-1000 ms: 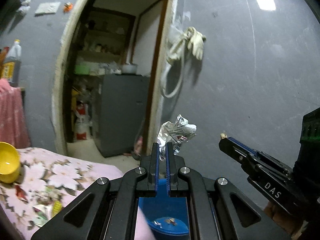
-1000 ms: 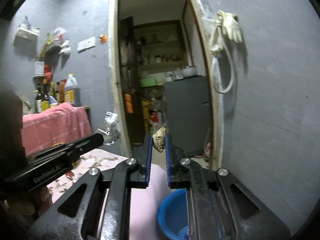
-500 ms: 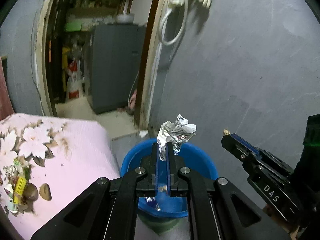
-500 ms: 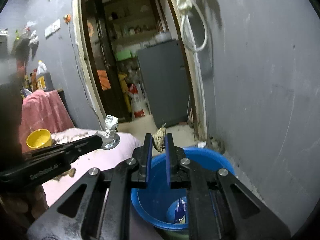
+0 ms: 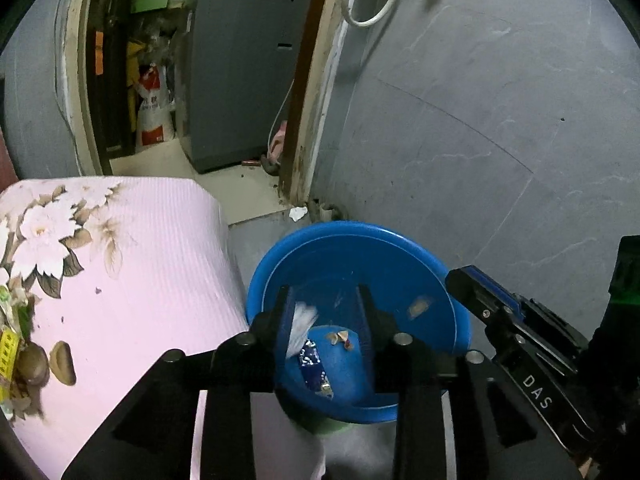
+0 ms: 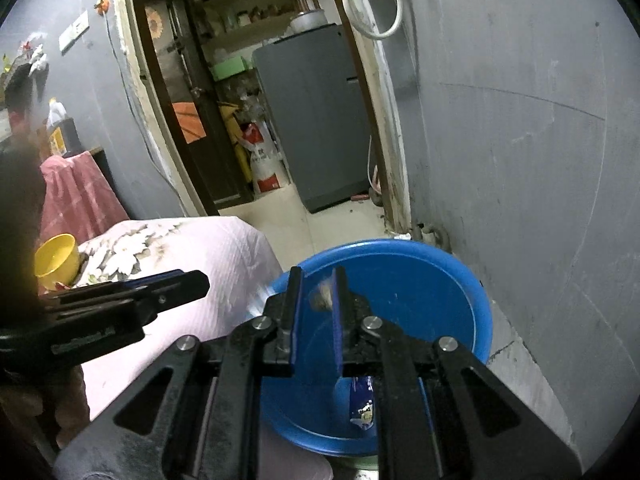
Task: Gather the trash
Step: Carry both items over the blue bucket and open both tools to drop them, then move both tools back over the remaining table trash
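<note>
A blue basin (image 5: 360, 248) stands on the floor beside the table; it also shows in the right wrist view (image 6: 420, 264). My left gripper (image 5: 323, 300) is open above it, and the crumpled white wrapper (image 5: 301, 322), blurred, falls past its left finger. A blue packet (image 5: 314, 368) and small scraps (image 5: 340, 338) lie in the basin. My right gripper (image 6: 318, 284) is open over the basin, with a blurred brown scrap (image 6: 323, 295) between its fingers, in the air. The right gripper also shows in the left wrist view (image 5: 460, 280), and the left one in the right wrist view (image 6: 192, 284).
A table with a pink floral cloth (image 5: 132, 264) stands left of the basin, with wrappers (image 5: 12, 344) at its left edge and a yellow bowl (image 6: 56, 260). A grey wall (image 5: 480, 120) is on the right. A doorway opens onto a grey cabinet (image 5: 240, 80).
Both grippers tipped down over the basin and opened. The white wrapper left the left gripper and the brown scrap left the right one; both are dropping.
</note>
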Motion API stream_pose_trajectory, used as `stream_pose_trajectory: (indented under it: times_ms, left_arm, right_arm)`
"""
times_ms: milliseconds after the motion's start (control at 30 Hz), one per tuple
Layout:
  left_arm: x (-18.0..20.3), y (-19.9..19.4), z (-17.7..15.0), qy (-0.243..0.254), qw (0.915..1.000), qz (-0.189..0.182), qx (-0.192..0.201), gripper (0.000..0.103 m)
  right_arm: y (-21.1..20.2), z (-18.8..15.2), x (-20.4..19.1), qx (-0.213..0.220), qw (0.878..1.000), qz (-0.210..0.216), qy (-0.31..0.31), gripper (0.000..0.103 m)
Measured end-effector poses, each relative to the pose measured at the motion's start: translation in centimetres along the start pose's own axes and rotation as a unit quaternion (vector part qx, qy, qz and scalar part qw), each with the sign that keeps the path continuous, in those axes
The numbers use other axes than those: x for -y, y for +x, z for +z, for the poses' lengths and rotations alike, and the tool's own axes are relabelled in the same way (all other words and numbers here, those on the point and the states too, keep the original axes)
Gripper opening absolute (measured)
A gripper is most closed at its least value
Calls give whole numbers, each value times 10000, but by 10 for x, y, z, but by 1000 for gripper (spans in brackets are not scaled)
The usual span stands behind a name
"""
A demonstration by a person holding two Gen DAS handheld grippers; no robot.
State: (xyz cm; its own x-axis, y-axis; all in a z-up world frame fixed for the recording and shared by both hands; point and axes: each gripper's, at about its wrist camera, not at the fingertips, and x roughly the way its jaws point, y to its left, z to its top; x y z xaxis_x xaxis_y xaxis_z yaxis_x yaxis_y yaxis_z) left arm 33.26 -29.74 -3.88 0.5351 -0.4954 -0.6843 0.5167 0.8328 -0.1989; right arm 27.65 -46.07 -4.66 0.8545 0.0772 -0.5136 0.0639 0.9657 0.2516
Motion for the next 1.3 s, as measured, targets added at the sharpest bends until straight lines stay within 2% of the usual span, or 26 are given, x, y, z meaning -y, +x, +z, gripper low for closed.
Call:
stream_pose_trajectory:
  times_ms: [100,267,667,867,933,1067,1167,1233,1300]
  left_arm:
    - [-2,-3,-1,7,10000,26,-19,27]
    - [-5,-19,-1,-28,9999,60,157,27]
    - [-23,-90,4,-211,9966,264,749,34]
    - [-41,-136,0,-297,9916,488,1158,41]
    - [-45,-149,-3,-326,9896,580,1278,49]
    - [-60,-178,-11,-450,9842,772,1529,57]
    - [-72,-197,-18,-503,9801,958,1665,67]
    - [-80,-213,-24,-538,9752,1098,1842,85]
    - [-87,-227,-32,-583,9691,1233,2056,92]
  right_arm:
    - [0,-1,1,-55,10000,-43,20,46]
    - [-8,3,-3,15,9999,-93,38,55]
    - [-47,19,-39,423,9990,-6,-172,64]
    - [-66,24,-69,642,9974,100,-323,77]
    - [-71,26,-81,711,9967,147,-362,85]
    - [-79,26,-105,853,9948,305,-465,95]
    - [-83,27,-124,946,9932,419,-530,103]
    - [-85,27,-134,1009,9921,495,-561,103]
    - [-89,27,-146,1096,9905,569,-598,103]
